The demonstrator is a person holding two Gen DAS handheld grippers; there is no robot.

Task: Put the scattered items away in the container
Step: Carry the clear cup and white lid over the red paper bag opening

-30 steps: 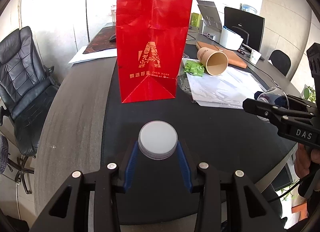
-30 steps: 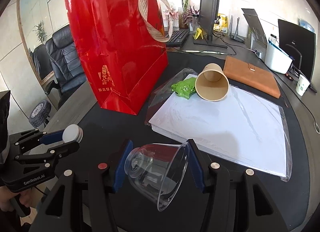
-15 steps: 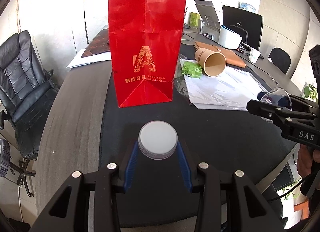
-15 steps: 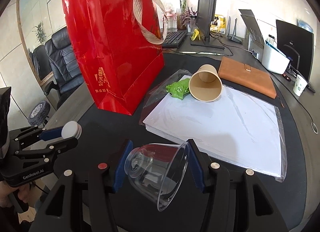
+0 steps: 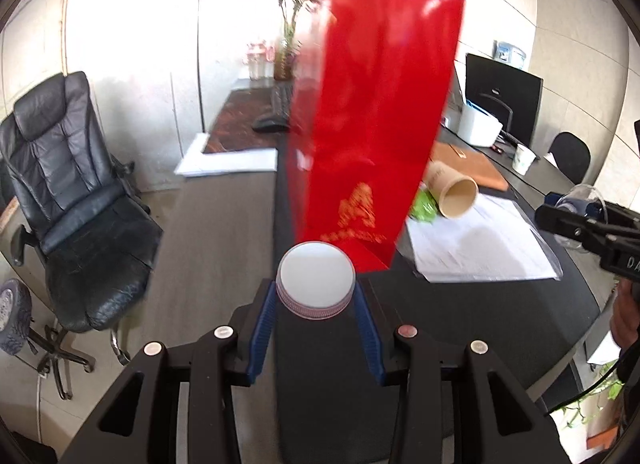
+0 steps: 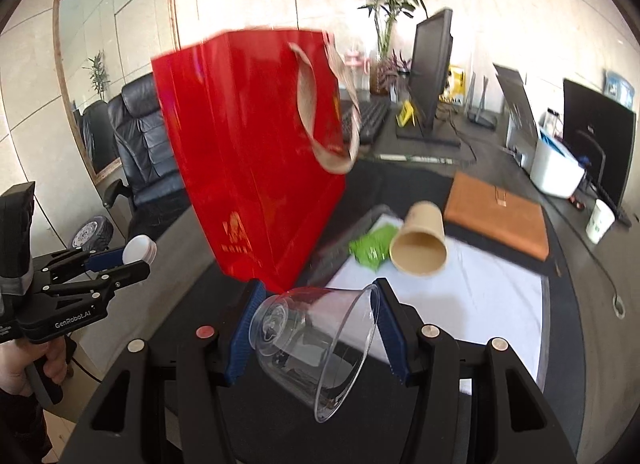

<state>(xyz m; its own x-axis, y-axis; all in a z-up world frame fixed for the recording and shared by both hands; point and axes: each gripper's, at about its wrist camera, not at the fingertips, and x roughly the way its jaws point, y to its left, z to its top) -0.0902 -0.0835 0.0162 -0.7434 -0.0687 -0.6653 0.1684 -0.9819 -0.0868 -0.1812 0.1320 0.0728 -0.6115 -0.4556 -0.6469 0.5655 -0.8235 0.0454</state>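
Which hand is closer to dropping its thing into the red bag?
Probably the left. The left hand-held gripper holds the white cap pointing straight at the red bag. The right hand-held gripper holds the clear cup beside the bag's corner, so it seems less lined up.

The tall red paper gift bag (image 6: 256, 168) stands on the dark tabletop (image 6: 560, 264). To its right, a tipped tan paper cup (image 6: 420, 244) and a crumpled green packet (image 6: 372, 248) lie on a stack of white paper sheets (image 6: 460, 296). A flat brown leather notebook (image 6: 500, 216) lies behind them.
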